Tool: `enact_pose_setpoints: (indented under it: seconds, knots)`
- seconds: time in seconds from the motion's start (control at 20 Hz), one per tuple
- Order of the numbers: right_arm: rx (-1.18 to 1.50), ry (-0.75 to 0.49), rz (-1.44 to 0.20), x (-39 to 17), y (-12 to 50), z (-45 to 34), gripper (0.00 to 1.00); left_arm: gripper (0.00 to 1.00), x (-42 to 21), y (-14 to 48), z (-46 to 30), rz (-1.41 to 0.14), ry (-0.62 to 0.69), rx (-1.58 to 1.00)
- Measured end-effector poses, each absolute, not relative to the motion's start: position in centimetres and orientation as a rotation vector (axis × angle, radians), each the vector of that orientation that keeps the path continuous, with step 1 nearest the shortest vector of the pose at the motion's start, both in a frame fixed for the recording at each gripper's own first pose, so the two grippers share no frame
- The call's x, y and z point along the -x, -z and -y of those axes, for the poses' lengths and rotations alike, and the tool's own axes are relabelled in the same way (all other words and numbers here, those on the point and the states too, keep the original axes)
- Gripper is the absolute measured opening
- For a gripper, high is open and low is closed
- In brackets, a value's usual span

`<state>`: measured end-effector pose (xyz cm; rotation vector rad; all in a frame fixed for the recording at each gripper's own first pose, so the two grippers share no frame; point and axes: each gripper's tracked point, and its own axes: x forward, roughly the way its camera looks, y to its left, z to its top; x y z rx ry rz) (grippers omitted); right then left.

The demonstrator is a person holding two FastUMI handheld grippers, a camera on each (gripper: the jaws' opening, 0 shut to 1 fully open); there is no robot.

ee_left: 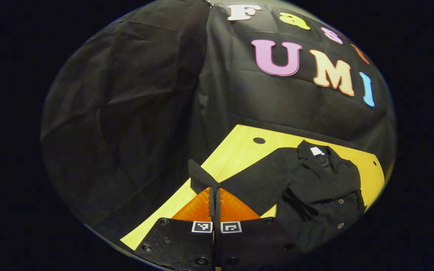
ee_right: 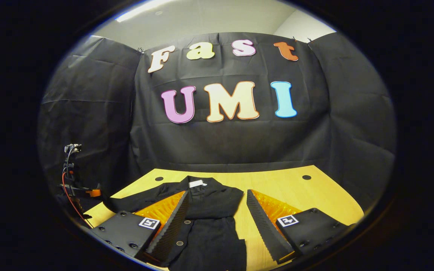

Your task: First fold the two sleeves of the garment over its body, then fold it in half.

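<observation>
Already the left gripper (ee_left: 214, 195) pinches a sleeve (ee_left: 202, 177) of the black garment (ee_left: 315, 188) near its cuff, at 12 o'clock. Limp, light cloth will sag. The right gripper (ee_right: 217, 222) hovers, fingers apart.

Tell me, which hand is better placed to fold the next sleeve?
Left, probably. Its tongs are shut on a sleeve, lifted off the table and ready to swing over the coat. The right tongs hang open above the coat, holding nothing.

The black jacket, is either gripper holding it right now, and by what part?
Left gripper pinches the jacket by its sleeve end; right gripper holds nothing.
</observation>
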<state>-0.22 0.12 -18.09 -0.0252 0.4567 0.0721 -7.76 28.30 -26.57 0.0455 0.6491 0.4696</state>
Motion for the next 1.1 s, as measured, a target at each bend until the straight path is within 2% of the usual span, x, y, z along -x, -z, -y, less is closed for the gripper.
enact_pose_setpoints:
  seconds: [0.15, 0.2, 0.6, 0.7, 0.75, 0.85, 0.9, 1.0, 1.05, 1.1]
  knots:
    - [0.017, -0.044, -0.463, 0.9, 18.4, 1.0, 0.94, 0.0, 4.7, 25.7, -26.3, -0.62, -0.403, -0.057]
    - [0.015, -0.035, -0.464, 1.1, 18.4, 1.3, 0.97, 0.0, 3.4, 25.4, -25.3, -0.61, -0.373, -0.061]
    - [-0.042, 0.084, -0.438, 3.0, 17.2, 4.5, 0.97, 0.0, -4.2, 25.3, -16.0, -0.578, -0.134, -0.106]
    - [-0.045, 0.108, -0.44, 3.9, 17.3, 5.2, 0.97, 0.0, -5.0, 25.6, -13.2, -0.576, -0.072, -0.106]
    - [-0.049, 0.119, -0.443, 4.3, 17.3, 5.5, 0.94, 0.0, -5.6, 25.8, -11.8, -0.575, -0.04, -0.11]
    - [-0.049, 0.146, -0.442, 5.1, 17.3, 6.3, 0.97, 0.0, -6.7, 25.9, -9.2, -0.569, 0.019, -0.111]
    - [-0.05, 0.16, -0.443, 5.4, 17.2, 6.7, 0.94, 0.0, -7.2, 26.0, -8.0, -0.567, 0.045, -0.111]
    - [-0.055, 0.185, -0.447, 6.2, 17.4, 7.4, 0.94, 0.0, -8.0, 26.4, -5.5, -0.568, 0.094, -0.106]
    - [-0.057, 0.199, -0.45, 6.5, 17.4, 7.8, 0.97, 0.0, -8.3, 26.7, -4.4, -0.571, 0.117, -0.107]
    - [-0.058, 0.212, -0.45, 6.8, 17.4, 8.3, 0.94, 0.0, -8.5, 27.0, -3.4, -0.574, 0.136, -0.108]
